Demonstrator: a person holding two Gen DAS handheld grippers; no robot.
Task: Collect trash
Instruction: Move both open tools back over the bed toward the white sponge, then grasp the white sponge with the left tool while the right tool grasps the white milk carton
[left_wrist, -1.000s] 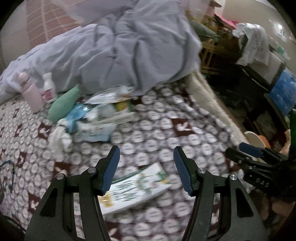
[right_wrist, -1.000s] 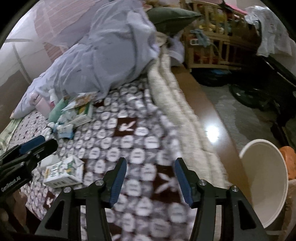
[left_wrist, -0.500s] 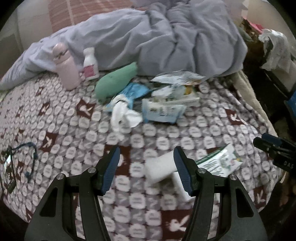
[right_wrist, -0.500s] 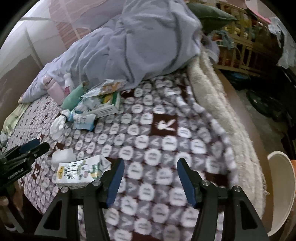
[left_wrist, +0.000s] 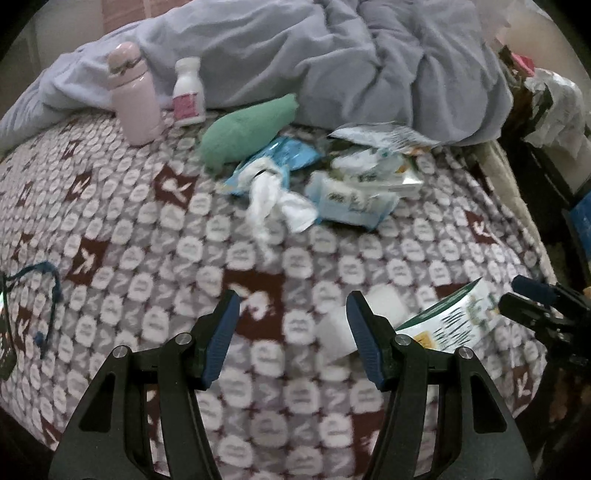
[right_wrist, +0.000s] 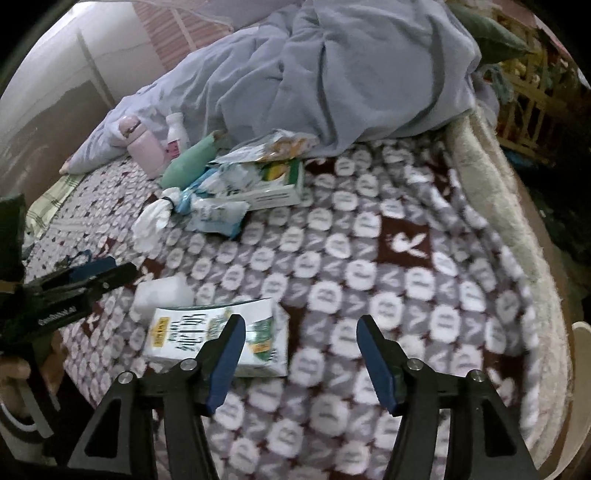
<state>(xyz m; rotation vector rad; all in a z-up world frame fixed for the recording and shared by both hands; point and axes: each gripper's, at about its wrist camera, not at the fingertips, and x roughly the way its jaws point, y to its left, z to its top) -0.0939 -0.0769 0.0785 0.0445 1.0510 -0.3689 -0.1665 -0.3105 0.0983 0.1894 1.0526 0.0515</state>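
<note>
Left gripper: I had my left gripper (left_wrist: 291, 332) spread over the patterned blanket (left_wrist: 155, 236), nothing between its pads.
Right gripper: my right gripper (right_wrist: 299, 350) was also spread and its jaws had just been opening; only blanket lay between them.
Nearest trash: the white-and-green carton (right_wrist: 218, 339) lay flat on the bed, partly behind my right gripper's left finger, not gripped.
Beside it: a white crumpled tissue lump (right_wrist: 162, 295) touched the carton's far edge; in the left view it sat just behind my left gripper's right finger.
Trash pile: further up the bed I saw a knotted white tissue (left_wrist: 273, 203), blue wipe packets (left_wrist: 351, 203), a foil wrapper (left_wrist: 380, 134) and a flat green-edged box (right_wrist: 277, 184), all bunched together.
Other things: a green sock (left_wrist: 247, 133), a pink flask (left_wrist: 133, 96) and a white pill bottle (left_wrist: 189, 92) stood near the pile.
Behind: a rumpled grey-blue duvet (left_wrist: 332, 59).
Far right: a white bin rim (right_wrist: 581, 387) showed past the bed's edge.
</note>
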